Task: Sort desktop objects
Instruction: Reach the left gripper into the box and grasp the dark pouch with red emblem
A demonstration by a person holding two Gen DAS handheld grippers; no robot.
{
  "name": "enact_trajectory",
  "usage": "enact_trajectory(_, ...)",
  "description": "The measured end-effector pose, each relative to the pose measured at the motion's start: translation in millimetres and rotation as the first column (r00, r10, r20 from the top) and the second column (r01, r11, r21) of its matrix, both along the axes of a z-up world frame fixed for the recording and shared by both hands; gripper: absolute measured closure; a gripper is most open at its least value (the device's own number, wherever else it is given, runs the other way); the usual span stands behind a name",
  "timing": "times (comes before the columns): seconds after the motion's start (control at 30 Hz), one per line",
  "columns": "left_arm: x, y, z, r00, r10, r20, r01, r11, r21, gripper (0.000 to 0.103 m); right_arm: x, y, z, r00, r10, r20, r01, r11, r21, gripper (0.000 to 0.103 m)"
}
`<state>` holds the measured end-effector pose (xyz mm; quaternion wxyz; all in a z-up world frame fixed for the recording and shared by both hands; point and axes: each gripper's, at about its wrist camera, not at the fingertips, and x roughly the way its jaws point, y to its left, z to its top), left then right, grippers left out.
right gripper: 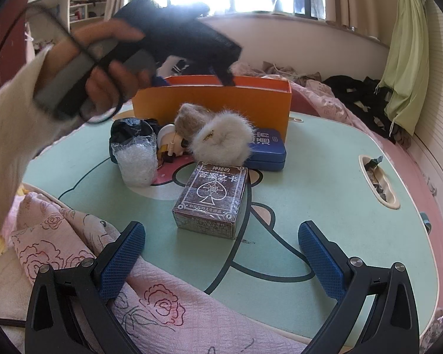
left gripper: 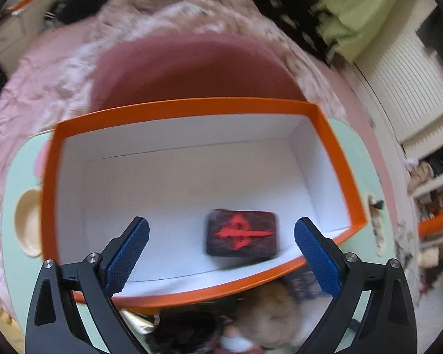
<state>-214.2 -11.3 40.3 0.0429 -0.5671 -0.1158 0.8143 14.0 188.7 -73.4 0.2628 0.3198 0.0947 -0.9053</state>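
My left gripper (left gripper: pixel 221 247) is open and empty above the orange box (left gripper: pixel 336 150), whose inside is white. A dark tin with a red mark (left gripper: pixel 241 233) lies on the box floor between my fingers, apart from them. In the right wrist view the left gripper (right gripper: pixel 174 35) hangs over the orange box (right gripper: pixel 212 103). My right gripper (right gripper: pixel 221 253) is open and empty, low over the near table edge. A brown card box (right gripper: pixel 212 197) stands ahead of it. Behind are a fluffy plush (right gripper: pixel 218 138), a blue tin (right gripper: pixel 268 150), a small figurine (right gripper: pixel 171 144), a clear cup (right gripper: pixel 138 159) and a black bundle (right gripper: pixel 130 129).
The mint green table (right gripper: pixel 325 200) has a cartoon print and a side slot (right gripper: pixel 378 180) holding scraps. A pink rose-print quilt (right gripper: pixel 82 250) lies at the near left edge. Dark clothes (right gripper: pixel 360 94) and a green cloth (right gripper: pixel 407 59) lie to the far right.
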Motion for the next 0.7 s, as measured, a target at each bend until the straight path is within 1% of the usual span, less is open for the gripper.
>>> enact_trajectory(0.07, -11.6, 8.0, -1.7, 0.998, -0.043, 0.052, 0.042, 0.999, 0.029, 0.004, 0.4, 1.1, -0.1, 1.0, 0.0, 0.0, 0.0, 1.0, -0.001, 0.0)
enact_trajectory(0.13, -20.3, 15.0, -7.5, 0.994, -0.054, 0.095, 0.053, 0.998, 0.017, 0.006, 0.4, 0.8, -0.2, 1.0, 0.0, 0.0, 0.0, 1.0, 0.0, 0.0)
enact_trajectory(0.17, -24.5, 19.3, -11.9, 0.992, -0.057, 0.114, 0.058, 0.998, -0.006, 0.014, 0.0, -0.2, 0.0, 1.0, 0.0, 0.0, 0.0, 1.0, -0.001, 0.0)
enact_trajectory(0.2, -27.9, 22.1, -17.2, 0.989, -0.058, 0.134, 0.062, 0.998, -0.028, 0.019, -0.3, -0.1, 0.2, 1.0, 0.0, 0.0, 0.0, 1.0, -0.001, 0.0)
enact_trajectory(0.23, -29.7, 23.3, -22.3, 0.987, -0.056, 0.149, 0.062, 0.997, -0.036, 0.033, -0.3, -0.2, 0.2, 1.0, 0.0, 0.0, 0.0, 1.0, -0.001, 0.0)
enact_trajectory(0.27, -30.9, 23.8, -27.9, 0.986, -0.054, 0.157, 0.06, 0.998, -0.034, 0.037, -0.4, -0.6, 0.1, 1.0, 0.0, 0.0, 0.0, 1.0, -0.001, 0.0)
enact_trajectory(0.33, -29.1, 24.5, -26.4, 0.991, -0.062, 0.121, 0.065, 0.998, -0.025, 0.041, -0.5, 0.0, -0.1, 1.0, 0.001, 0.0, -0.001, 1.0, -0.001, 0.0)
enact_trajectory(0.5, -21.5, 22.2, -25.1, 0.993, -0.078, 0.088, 0.08, 0.997, -0.01, 0.041, -0.2, -0.1, -0.4, 1.0, 0.0, 0.0, 0.0, 1.0, -0.001, 0.0)
enact_trajectory(0.57, -16.5, 17.0, -17.7, 0.997, -0.073, 0.036, 0.073, 0.997, -0.009, 0.042, -0.4, -0.6, -0.4, 1.0, 0.0, 0.0, 0.0, 1.0, -0.001, 0.0)
enact_trajectory(0.6, -11.9, 14.4, -9.1, 0.997, -0.075, -0.002, 0.075, 0.997, 0.002, 0.042, -0.6, -1.2, -0.5, 1.0, 0.001, 0.0, -0.001, 1.0, -0.001, 0.0)
enact_trajectory(0.63, -6.5, 11.2, 1.7, 0.996, -0.073, -0.044, 0.073, 0.997, 0.014, 0.045, -0.1, -0.3, -0.5, 1.0, 0.0, 0.0, 0.0, 1.0, -0.002, 0.0)
enact_trajectory(0.67, 2.5, 7.3, 15.6, 0.993, -0.076, -0.095, 0.08, 0.996, 0.037, 0.084, 0.0, -0.3, -0.6, 1.0, -0.001, 0.0, 0.001, 1.0, -0.002, 0.0)
enact_trajectory(0.7, 13.0, 5.7, 29.9, 0.988, -0.085, -0.13, 0.093, 0.994, 0.056, 0.093, 0.0, -0.3, -0.7, 1.0, -0.001, 0.0, 0.001, 1.0, -0.001, 0.0)
